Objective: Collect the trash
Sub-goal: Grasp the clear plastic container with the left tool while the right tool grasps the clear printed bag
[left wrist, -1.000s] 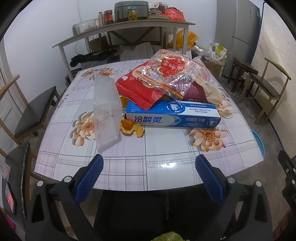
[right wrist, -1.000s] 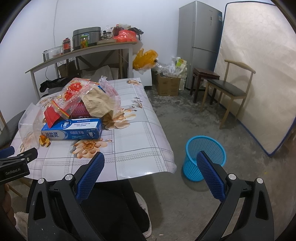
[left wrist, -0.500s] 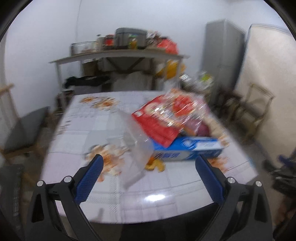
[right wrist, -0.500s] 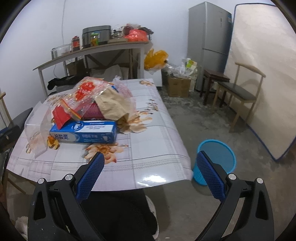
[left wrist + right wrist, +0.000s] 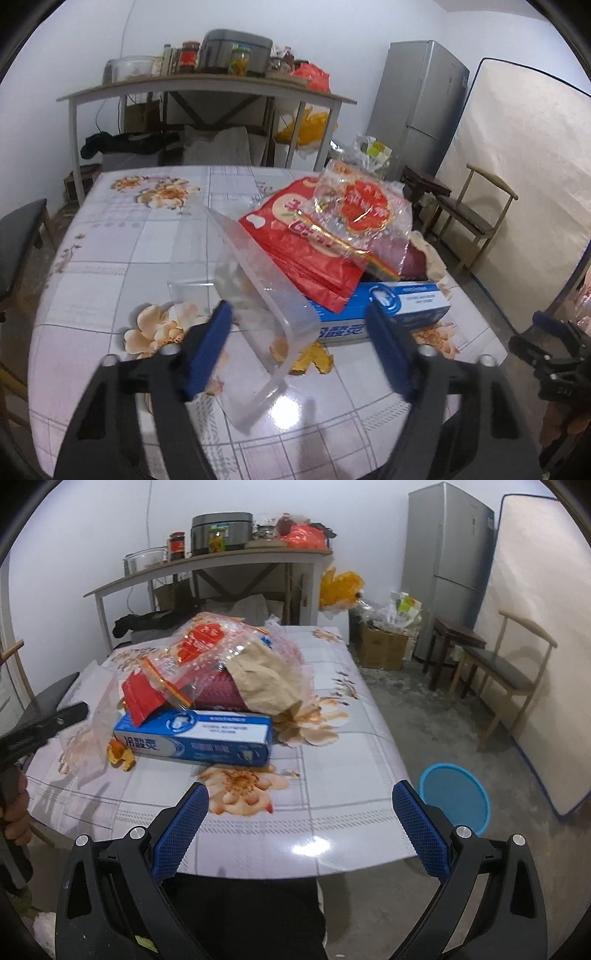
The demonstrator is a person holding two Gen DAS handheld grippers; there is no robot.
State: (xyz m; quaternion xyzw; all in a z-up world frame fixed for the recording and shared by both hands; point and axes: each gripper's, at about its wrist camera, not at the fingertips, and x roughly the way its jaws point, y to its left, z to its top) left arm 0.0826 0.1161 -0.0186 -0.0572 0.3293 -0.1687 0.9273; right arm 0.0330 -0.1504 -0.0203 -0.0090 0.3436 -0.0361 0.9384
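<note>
In the left wrist view, the left hand-held gripper [image 5: 299,347] stands spread at lower centre, its fingers either side of a clear plastic bag [image 5: 243,295] on the desk [image 5: 110,236]. Right of the bag lie an orange peel [image 5: 314,360], a blue toothpaste box [image 5: 388,310] and red wrappers [image 5: 314,251]. In the right wrist view, the right hand-held gripper [image 5: 301,830] is spread and empty at the desk's near edge, a blue bin [image 5: 454,797] at lower right.

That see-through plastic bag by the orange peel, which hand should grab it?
Probably left. The left gripper is open, with the clear plastic bag right between its fingers. The right gripper is open too, hanging at the flowered table's near edge, far from that bag.
</note>
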